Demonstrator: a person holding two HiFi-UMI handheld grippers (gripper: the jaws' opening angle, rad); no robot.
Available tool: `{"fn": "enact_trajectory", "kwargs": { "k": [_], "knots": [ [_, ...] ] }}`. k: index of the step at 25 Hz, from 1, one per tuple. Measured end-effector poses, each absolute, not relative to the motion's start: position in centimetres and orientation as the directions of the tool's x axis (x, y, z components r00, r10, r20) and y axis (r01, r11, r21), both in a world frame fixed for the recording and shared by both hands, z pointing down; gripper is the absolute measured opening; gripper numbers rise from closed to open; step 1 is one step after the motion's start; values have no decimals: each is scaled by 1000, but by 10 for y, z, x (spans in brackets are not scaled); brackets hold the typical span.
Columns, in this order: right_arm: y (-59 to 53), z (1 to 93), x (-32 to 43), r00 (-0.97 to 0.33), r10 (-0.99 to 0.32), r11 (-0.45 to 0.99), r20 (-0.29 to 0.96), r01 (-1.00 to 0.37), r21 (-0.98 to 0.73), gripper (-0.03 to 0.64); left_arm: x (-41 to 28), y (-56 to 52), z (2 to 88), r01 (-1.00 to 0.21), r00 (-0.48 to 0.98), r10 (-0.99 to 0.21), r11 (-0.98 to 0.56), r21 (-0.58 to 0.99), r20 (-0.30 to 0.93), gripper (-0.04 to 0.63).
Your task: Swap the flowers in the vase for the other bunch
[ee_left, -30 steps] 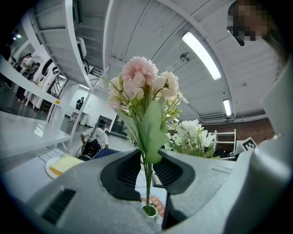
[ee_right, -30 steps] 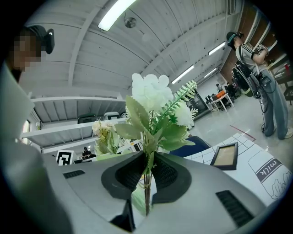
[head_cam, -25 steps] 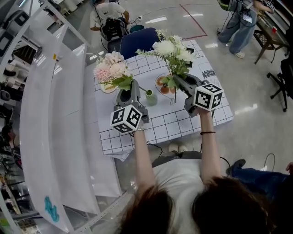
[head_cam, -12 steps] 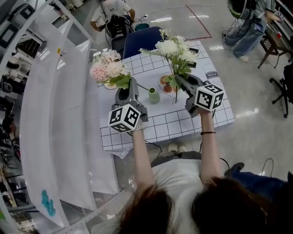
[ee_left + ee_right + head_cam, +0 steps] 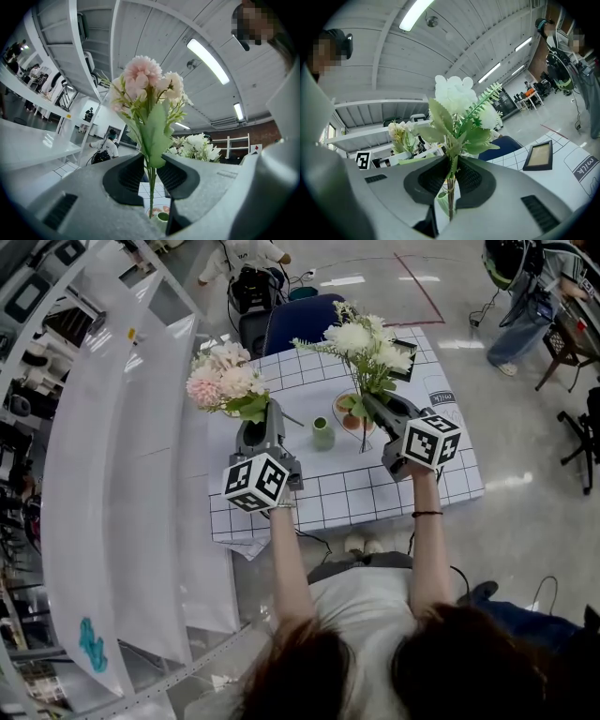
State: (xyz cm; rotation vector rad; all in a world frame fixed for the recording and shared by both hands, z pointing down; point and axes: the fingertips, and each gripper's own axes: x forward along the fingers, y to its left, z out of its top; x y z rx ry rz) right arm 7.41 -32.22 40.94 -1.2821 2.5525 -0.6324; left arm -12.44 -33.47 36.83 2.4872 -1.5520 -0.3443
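My left gripper (image 5: 270, 416) is shut on the stems of a pink bunch of flowers (image 5: 223, 382), held upright above the left part of the table. In the left gripper view the green stems (image 5: 150, 187) run down between the pads, with the pink blooms (image 5: 147, 86) above. My right gripper (image 5: 368, 402) is shut on the stems of a white bunch (image 5: 364, 341), also upright; the right gripper view shows those white blooms (image 5: 457, 98) over the jaws. A small green vase (image 5: 322, 433) stands on the table between both grippers, with nothing in it.
The table (image 5: 375, 498) has a white grid cloth. Behind the vase lies a plate (image 5: 349, 418) with orange items, and a dark picture frame (image 5: 409, 346) sits at the far right. A blue chair (image 5: 298, 322) stands behind; white shelving (image 5: 122, 474) runs along the left.
My left gripper with the pink bunch has drifted a little left, away from the vase. The right gripper and white bunch have stayed in place.
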Motion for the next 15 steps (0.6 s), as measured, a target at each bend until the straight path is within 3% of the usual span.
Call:
{"fn": "enact_trajectory", "kwargs": {
  "k": [15],
  "knots": [
    [-320,410,78,-589,-808,522,-8,-710,-473,44,-142,-326,383,-876,388,-920,-386,287,-54,80]
  ]
}}
